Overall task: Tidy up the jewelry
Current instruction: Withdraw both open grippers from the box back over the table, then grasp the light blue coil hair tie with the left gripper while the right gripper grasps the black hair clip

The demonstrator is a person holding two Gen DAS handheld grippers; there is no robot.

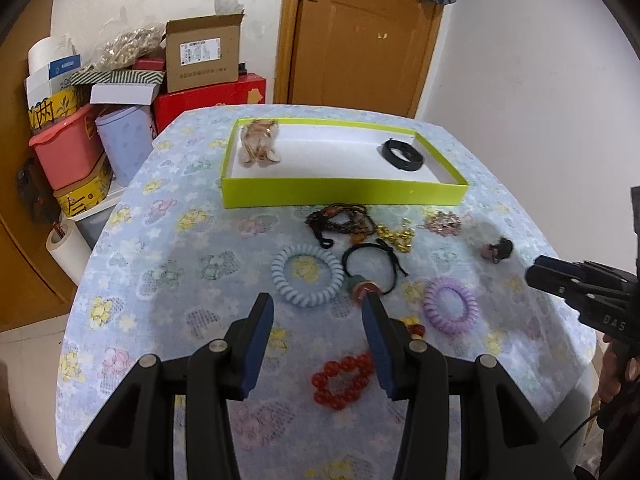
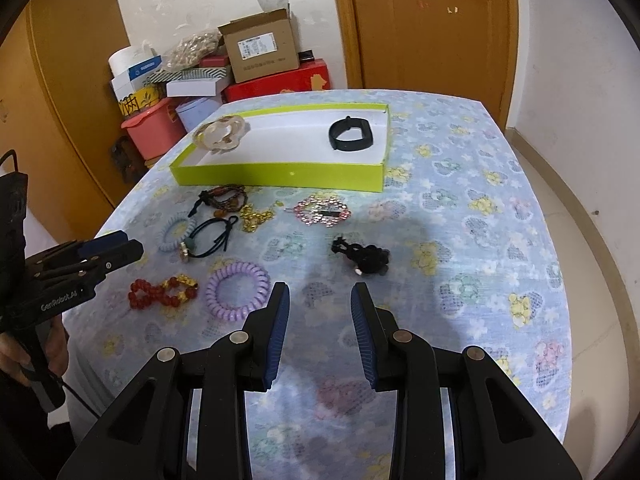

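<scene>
Floral tablecloth point(image 2: 460, 208) carried loose jewelry before the green tray point(image 2: 280, 174). Both the left gripper point(image 1: 318, 312) and right gripper point(image 2: 320, 300) hovered spread and empty. The right should straddle the black hair clip point(image 2: 366, 258) squarely, then lift straight.

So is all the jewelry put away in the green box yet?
Not yet. The green box holds only a black wristband and a pale scrunchie. Both the left gripper and the right gripper are open and empty. The lilac coil tie, red bead bracelet and others wait outside.
</scene>
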